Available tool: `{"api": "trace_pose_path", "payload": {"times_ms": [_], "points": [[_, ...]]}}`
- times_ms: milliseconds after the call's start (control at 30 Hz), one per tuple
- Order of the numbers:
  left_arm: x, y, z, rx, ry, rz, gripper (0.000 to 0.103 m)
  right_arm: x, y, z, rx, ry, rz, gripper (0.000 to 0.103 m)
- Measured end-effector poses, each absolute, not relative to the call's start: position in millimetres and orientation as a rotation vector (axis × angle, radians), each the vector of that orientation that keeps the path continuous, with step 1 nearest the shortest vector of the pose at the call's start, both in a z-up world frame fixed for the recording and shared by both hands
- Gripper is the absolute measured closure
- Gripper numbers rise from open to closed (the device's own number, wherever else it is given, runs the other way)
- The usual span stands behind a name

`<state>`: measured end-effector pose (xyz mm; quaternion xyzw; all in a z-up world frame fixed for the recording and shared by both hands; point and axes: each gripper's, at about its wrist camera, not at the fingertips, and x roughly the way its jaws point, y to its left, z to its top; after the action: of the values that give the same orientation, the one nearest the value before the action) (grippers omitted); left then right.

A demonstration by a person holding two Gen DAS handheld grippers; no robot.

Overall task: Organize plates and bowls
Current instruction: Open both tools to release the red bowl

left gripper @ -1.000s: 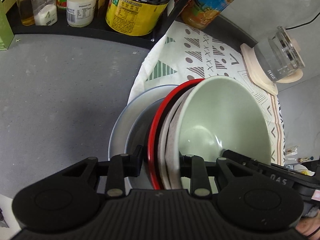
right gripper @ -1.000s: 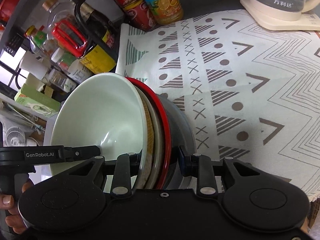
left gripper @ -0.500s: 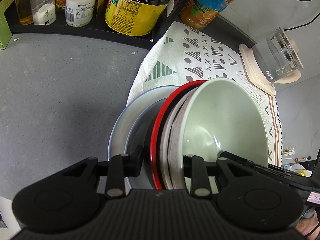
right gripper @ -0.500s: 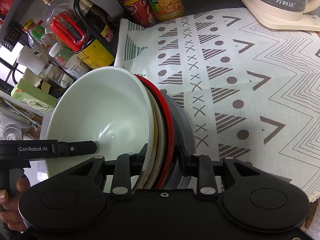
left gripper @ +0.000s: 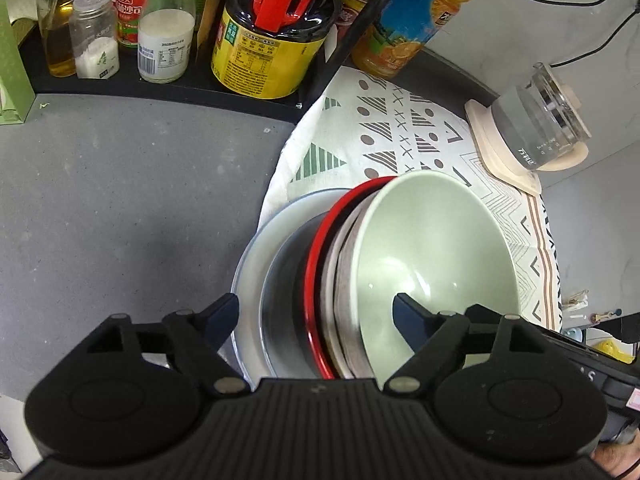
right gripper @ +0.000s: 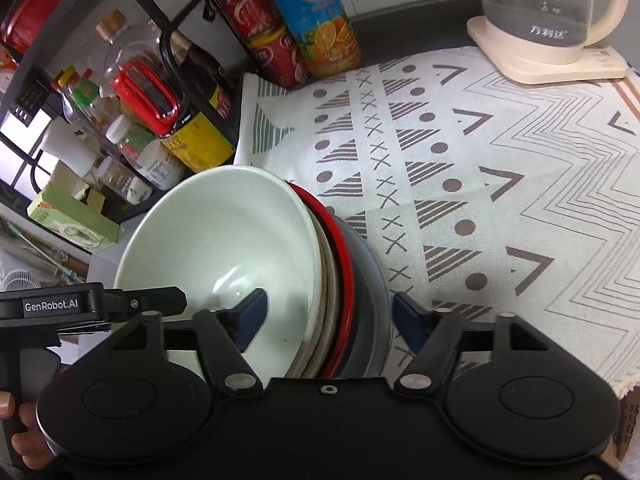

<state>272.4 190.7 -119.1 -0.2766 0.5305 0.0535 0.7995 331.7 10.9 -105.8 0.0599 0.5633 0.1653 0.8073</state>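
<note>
Grey surface (left gripper: pixel 120 208) and a patterned cloth (right gripper: pixel 500 184) carry the scene, with a rack of bottles and jars (left gripper: pixel 168 32) behind and a glass kettle (right gripper: pixel 548 12) on its cream base at the cloth's far corner; the crockery sits as one nested stack at the cloth's edge: a pale green bowl (left gripper: pixel 432 256) uppermost, a speckled off-white bowl (left gripper: pixel 346 280) under it, then a red-rimmed dish (left gripper: pixel 320 264), a dark grey bowl (left gripper: pixel 280 304), and a wide grey-white plate (left gripper: pixel 256 248) as the base; the upper pieces lean to one side rather than sit level.

The left gripper (left gripper: pixel 316 312) straddles the stack's rim with its jaws wide, having just been opening, and the pads stand clear of the crockery on either side; the right gripper (right gripper: pixel 328 312) does the same from the opposite side, jaws wide and just opened, one finger inside the green bowl and the other outside the dark bowl, neither pressing.

Judging by this, the gathering and nesting looks done and the stack appears freshly let go; what may remain is squaring the tilted bowls, or moving the stack elsewhere if the cloth is not its final place, which the pictures cannot settle.
</note>
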Motion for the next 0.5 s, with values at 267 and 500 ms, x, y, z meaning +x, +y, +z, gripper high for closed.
{"api": "trace_pose_path", "payload": {"times_ms": [267,500], "points": [[257,196,-105,-0.576,1.111,0.076,0.017,314,4,-83,0.146,1.147,0.313,0.017],[244,198,-92,-0.547,1.093,0.042,0.016,298,-1,-65,0.174,1.091,0.247,0.007]]}}
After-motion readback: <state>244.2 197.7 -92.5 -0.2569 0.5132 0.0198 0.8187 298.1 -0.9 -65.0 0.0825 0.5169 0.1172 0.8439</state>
